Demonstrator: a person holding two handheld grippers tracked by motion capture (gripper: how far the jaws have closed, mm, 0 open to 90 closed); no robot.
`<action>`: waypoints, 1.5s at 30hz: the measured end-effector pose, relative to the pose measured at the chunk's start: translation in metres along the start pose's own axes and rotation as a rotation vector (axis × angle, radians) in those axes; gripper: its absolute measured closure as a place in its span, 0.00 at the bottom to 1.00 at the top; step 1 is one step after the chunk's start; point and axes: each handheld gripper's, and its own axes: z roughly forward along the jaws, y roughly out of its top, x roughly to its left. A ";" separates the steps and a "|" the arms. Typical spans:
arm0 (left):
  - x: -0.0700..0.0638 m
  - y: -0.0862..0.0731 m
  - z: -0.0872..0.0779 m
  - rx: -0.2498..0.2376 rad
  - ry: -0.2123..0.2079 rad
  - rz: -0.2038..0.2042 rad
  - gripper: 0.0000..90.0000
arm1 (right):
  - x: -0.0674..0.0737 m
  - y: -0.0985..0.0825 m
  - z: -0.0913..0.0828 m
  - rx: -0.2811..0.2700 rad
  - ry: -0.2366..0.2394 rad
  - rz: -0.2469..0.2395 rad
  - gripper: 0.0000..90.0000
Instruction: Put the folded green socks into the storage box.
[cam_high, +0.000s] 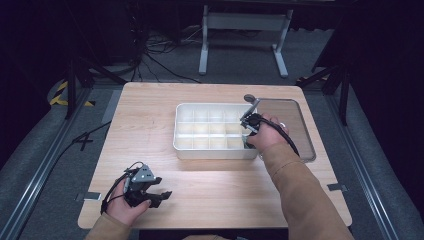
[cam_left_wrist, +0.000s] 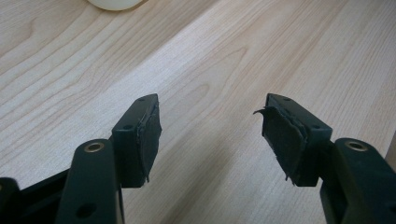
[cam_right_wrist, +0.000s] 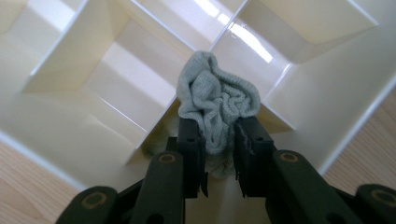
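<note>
— Dark room, cables on the floor, a pale wooden table (cam_high: 150, 125) under the lamp. Starting at the right gripper (cam_right_wrist: 219, 154)?

— Yes. Pinching a crumpled grey sock (cam_right_wrist: 217, 100), jaws squeezed onto the lower folds, most of the bundle bulging above the pads. Held over the white divided tray (cam_high: 182, 145), at the near right corner, right above a crossing of the thin dividers.

— Handling?

— Soft and light, by the look. Limp knit, no stiffness at all; likely to sag, unfold or trail a loose end over a wall. Nothing to break, little to slip on those rough pads. Best hold probably deep in the thickest part of the bundle, not on a stray edge, to keep it balled up.

— Room to move?

— Tight inside. Small compartments, upright walls close on every side, jaws nearly as wide as one cell. Straight down into a single cell looks safer than any sideways sweep, or else a snag on a divider. Just right of the tray, a clear lid (cam_high: 295, 125) flat on the table; beyond it the table edge, not far.

— And the left gripper (cam_high: 150, 192)?

— Near the front edge, well apart from the tray. Jaws spread, nothing between them, bare wood beneath. Plenty of free surface there.
</note>
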 end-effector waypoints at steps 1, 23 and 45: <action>0.000 0.000 0.000 0.000 0.003 0.002 0.42 | 0.000 0.003 0.005 0.020 -0.004 0.002 0.83; -0.001 0.006 0.004 0.008 -0.006 0.022 0.42 | -0.005 -0.008 -0.011 -0.079 0.058 0.075 0.66; 0.002 -0.005 -0.008 -0.003 0.017 -0.017 0.42 | -0.020 -0.073 -0.077 -0.439 0.072 0.058 0.66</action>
